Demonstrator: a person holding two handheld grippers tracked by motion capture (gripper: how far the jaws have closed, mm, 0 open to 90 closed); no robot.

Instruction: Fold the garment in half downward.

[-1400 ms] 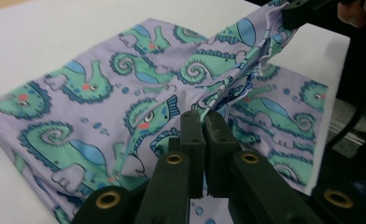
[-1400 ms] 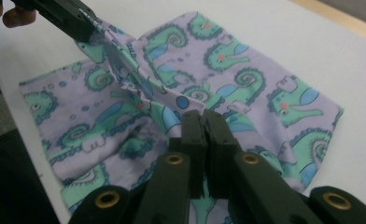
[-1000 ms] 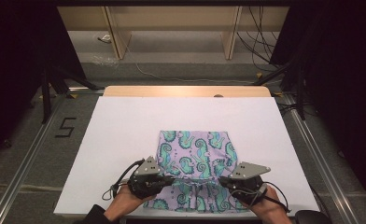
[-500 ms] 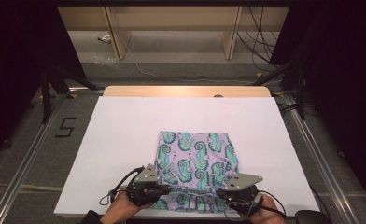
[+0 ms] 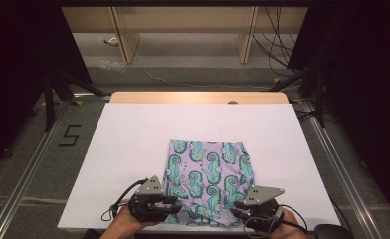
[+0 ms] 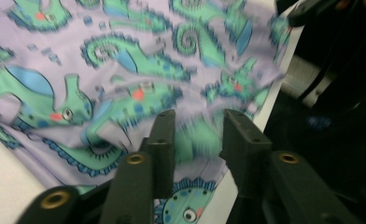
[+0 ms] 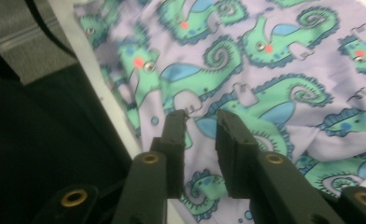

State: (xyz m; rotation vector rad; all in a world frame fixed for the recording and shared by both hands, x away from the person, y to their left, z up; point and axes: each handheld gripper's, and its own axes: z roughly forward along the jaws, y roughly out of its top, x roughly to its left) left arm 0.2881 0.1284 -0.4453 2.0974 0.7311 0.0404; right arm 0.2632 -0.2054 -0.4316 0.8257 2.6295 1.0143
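A: Item one: lilac cloth (image 5: 208,177) with green seahorse print. Location?

B: Lying crumpled on the white table (image 5: 133,144), near the front edge, a little right of the middle. Front hem bunched at the table's lip, between the two grippers.

A: Item two: left gripper (image 5: 169,208).

B: At the cloth's front-left corner, held in a hand (image 5: 128,224) coming in from the bottom. Jaws apart, just been opening. In the left gripper view (image 6: 195,128), cloth (image 6: 125,60) seen through the gap, blurred; pads not pressing on it.

A: Item three: right gripper (image 5: 238,214).

B: At the cloth's front-right corner, grey three-cornered plate on top, cable trailing. Jaws likewise apart with a narrow gap, just been opening. In the right gripper view (image 7: 202,123), printed cloth (image 7: 265,70) lying under the tips, nothing pinched between.

A: Surroundings?

B: Wooden strip (image 5: 198,97) along the table's far edge; grey floor (image 5: 29,164) beside, marked with a black numeral 5 (image 5: 69,135).
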